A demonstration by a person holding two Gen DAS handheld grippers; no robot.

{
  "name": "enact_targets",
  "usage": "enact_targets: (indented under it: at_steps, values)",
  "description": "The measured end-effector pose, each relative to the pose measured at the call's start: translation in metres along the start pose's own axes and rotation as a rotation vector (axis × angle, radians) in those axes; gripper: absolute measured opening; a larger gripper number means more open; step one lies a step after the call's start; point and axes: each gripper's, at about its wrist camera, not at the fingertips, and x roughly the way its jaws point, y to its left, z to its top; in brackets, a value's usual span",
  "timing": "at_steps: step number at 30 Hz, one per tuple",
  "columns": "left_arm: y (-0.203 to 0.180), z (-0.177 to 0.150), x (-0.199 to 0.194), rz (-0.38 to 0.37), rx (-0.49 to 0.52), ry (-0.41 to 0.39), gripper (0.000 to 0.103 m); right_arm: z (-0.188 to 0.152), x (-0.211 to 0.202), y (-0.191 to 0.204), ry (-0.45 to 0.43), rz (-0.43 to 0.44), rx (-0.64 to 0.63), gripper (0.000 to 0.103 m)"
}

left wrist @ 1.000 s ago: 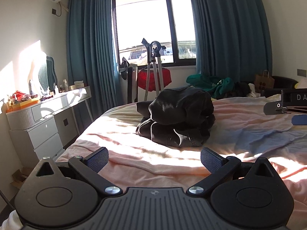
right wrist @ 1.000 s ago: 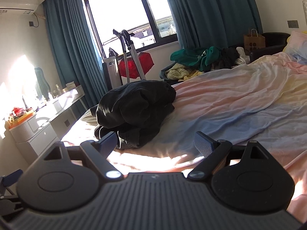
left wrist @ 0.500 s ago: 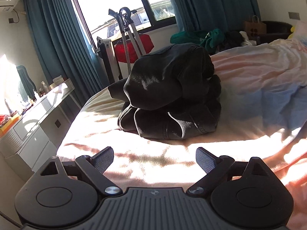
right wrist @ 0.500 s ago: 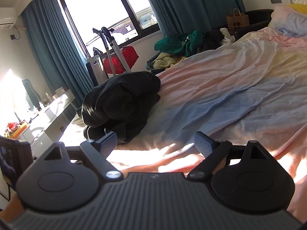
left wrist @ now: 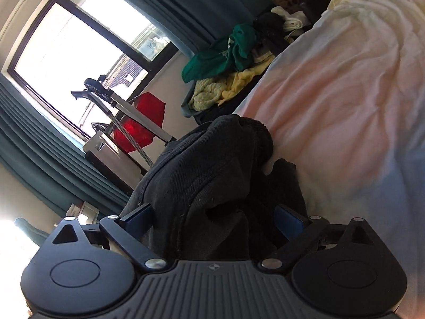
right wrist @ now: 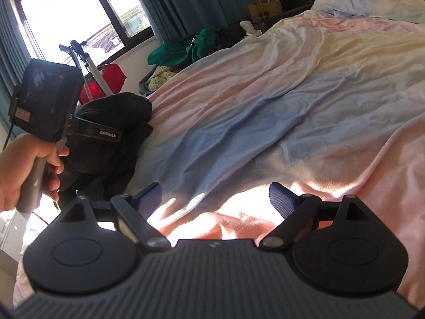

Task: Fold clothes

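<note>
Step in hand: first grasp. Left tool (left wrist: pixel 212 219) stands with fingers apart, straddling the crumpled black garment (left wrist: pixel 212 167) on the bed (right wrist: pixel 265 122). Right tool (right wrist: pixel 215 195) spread, empty, garment to its left. Next: clamp, lift, spread flat.

Teal curtains (right wrist: pixel 191 0) flank window (right wrist: pixel 74 13) – paper bag (right wrist: pixel 264 8) (brown) near pillow (right wrist: pixel 372 2).

Lying black: clothes (left wrist: pixel 212 175). Showing pink, blue and pale yellow bands: sheet (right wrist: pixel 279 101). Hanging teal: curtains (right wrist: pixel 191 2). Glowing red far left: bag (left wrist: pixel 143 125). Sitting brown far right: paper bag (right wrist: pixel 264 9).
</note>
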Motion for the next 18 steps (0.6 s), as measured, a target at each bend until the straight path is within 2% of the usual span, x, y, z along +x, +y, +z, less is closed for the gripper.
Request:
enact_targets:
  at_steps: [5, 7, 8, 9, 10, 11, 12, 18]
  values:
    - [-0.022, 0.022, 0.048, 0.057, 0.017, 0.065, 0.101, -0.005, 0.018, -0.005, 0.013, -0.019, 0.023, 0.089]
    - [-0.025, 0.025, 0.06, 0.117, 0.031, 0.078, 0.09, -0.005, 0.026, -0.008, 0.032, -0.013, 0.061, 0.089]
    - [-0.026, 0.026, 0.065, 0.152, 0.039, 0.083, 0.068, -0.006, 0.028, -0.01, 0.036, -0.014, 0.075, 0.089]
    - [-0.023, 0.028, 0.068, 0.174, 0.031, 0.086, 0.05, -0.006, 0.031, -0.011, 0.041, -0.014, 0.089, 0.089]
    - [-0.017, 0.029, 0.069, 0.179, 0.007, 0.085, 0.044, -0.007, 0.031, -0.01, 0.036, -0.014, 0.085, 0.089]
    - [-0.01, 0.029, 0.067, 0.179, -0.024, 0.083, 0.026, -0.007, 0.031, -0.009, 0.029, -0.013, 0.079, 0.089]
    - [0.0, 0.028, 0.059, 0.174, -0.055, 0.074, 0.019, -0.007, 0.031, -0.008, 0.023, -0.013, 0.073, 0.089]
    - [0.064, 0.013, -0.018, 0.139, -0.225, -0.05, 0.015, -0.009, 0.03, -0.002, -0.014, -0.011, 0.04, 0.089]
